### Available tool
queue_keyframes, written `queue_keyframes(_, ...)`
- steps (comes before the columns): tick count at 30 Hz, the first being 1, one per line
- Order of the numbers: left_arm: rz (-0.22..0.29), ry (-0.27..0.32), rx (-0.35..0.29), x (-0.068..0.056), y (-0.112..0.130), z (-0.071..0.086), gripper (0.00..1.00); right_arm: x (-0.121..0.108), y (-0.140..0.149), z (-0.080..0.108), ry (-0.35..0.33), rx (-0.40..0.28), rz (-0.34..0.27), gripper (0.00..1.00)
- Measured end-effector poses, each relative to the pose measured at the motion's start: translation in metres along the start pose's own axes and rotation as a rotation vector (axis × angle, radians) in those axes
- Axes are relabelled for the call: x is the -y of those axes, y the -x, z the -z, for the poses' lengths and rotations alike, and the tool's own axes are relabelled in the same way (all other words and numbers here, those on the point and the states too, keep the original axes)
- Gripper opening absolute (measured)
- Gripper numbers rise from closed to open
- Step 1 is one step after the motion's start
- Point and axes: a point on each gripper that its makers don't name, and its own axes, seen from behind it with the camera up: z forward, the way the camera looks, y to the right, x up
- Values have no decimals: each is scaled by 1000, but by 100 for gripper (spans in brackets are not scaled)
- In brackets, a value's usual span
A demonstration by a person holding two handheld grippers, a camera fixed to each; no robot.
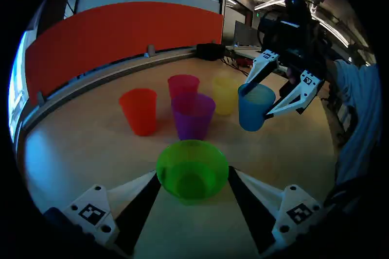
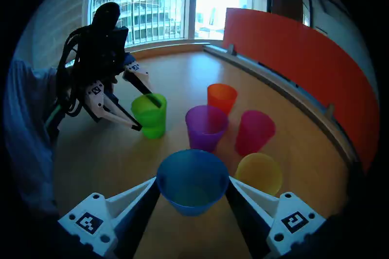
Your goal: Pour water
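The green translucent plastic cup (image 1: 192, 169) is gripped upright at 6 o'clock by the left gripper (image 1: 193, 171). The blue plastic cup (image 2: 192, 183) is gripped likewise by the right gripper (image 2: 192, 178), probably so nothing is spilled before pouring.

Translucent green cup (image 1: 192, 171) and blue cup (image 2: 192, 181)

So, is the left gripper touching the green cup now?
Touching. The right gripper view shows the left gripper closed on both sides of the green cup, with no gap visible.
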Motion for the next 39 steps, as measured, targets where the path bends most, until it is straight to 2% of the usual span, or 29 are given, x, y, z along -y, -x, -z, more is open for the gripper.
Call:
queue_keyframes(8, 18, -25, 6, 7, 4, 6, 96, 2, 3, -6, 3, 2, 2, 92)
queue_keyframes(23, 39, -69, -17, 12, 5, 31, 96, 9, 6, -21, -12, -8, -17, 92)
queue_keyframes(30, 56, -69, -36, 9, 3, 40, 96, 6, 11, -23, 5, -10, -21, 92)
queue_keyframes(39, 49, -72, -39, 3, 4, 46, 96, 5, 19, -19, 25, -2, -24, 93)
